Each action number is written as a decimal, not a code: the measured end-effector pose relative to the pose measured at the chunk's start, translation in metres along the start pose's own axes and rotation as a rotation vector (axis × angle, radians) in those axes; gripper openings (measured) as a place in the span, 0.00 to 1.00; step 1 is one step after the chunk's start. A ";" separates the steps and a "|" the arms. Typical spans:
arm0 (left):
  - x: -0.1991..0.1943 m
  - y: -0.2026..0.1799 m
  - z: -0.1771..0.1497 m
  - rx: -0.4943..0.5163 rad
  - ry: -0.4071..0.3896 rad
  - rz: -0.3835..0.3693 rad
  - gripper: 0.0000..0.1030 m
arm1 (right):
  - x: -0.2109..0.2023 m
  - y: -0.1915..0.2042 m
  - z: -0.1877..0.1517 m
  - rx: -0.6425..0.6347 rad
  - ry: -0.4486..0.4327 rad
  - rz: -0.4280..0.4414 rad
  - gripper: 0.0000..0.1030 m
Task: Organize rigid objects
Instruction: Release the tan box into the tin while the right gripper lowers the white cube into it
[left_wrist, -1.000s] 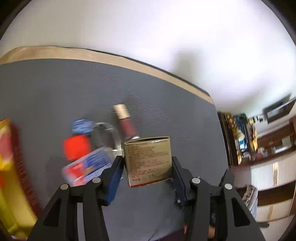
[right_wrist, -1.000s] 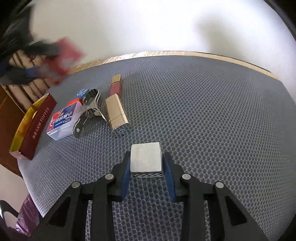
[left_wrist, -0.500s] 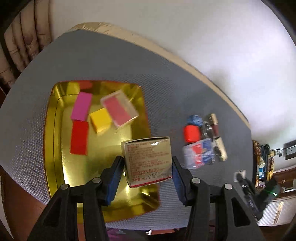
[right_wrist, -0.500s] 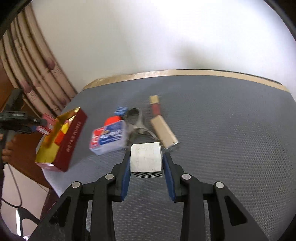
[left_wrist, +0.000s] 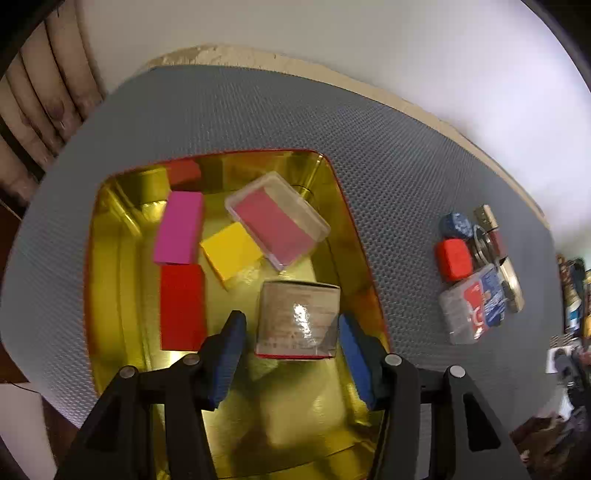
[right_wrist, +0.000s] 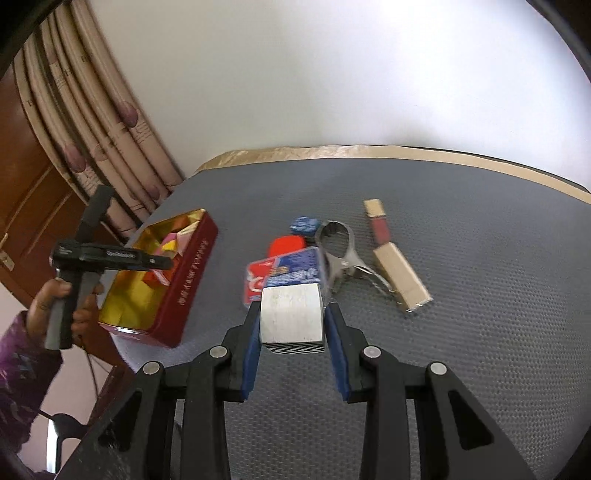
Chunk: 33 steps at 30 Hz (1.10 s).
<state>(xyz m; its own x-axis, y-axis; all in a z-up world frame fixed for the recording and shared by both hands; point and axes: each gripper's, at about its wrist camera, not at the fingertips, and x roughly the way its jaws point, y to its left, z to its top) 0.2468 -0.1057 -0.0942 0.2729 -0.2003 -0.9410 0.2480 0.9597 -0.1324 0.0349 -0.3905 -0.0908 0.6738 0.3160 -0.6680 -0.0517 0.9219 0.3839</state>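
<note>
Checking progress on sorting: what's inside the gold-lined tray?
In the gold-lined tray: magenta block, red block, yellow block, clear case, small printed carton. Its near floor is hidden by the left gripper.

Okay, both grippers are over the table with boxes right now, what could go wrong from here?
1. The left gripper stands open around the small carton over the gold tray; the carton may tip or land on the yellow block or the clear pink case.
2. The right gripper carries the white cube low near the blue-and-red case and metal clip; moving toward the tray could knock them.
</note>
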 end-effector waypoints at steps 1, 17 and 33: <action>-0.001 0.000 -0.002 0.011 -0.003 0.004 0.52 | 0.001 0.005 0.002 -0.005 0.000 0.008 0.30; -0.100 0.057 -0.163 -0.189 -0.409 0.209 0.53 | 0.103 0.198 0.054 -0.231 0.164 0.328 0.30; -0.109 0.088 -0.192 -0.296 -0.493 0.053 0.53 | 0.251 0.277 0.069 -0.222 0.367 0.204 0.33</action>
<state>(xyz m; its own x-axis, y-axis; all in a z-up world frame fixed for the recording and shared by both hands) 0.0598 0.0385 -0.0628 0.6961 -0.1511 -0.7019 -0.0288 0.9709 -0.2376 0.2402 -0.0710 -0.1078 0.3305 0.5174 -0.7894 -0.3393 0.8456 0.4122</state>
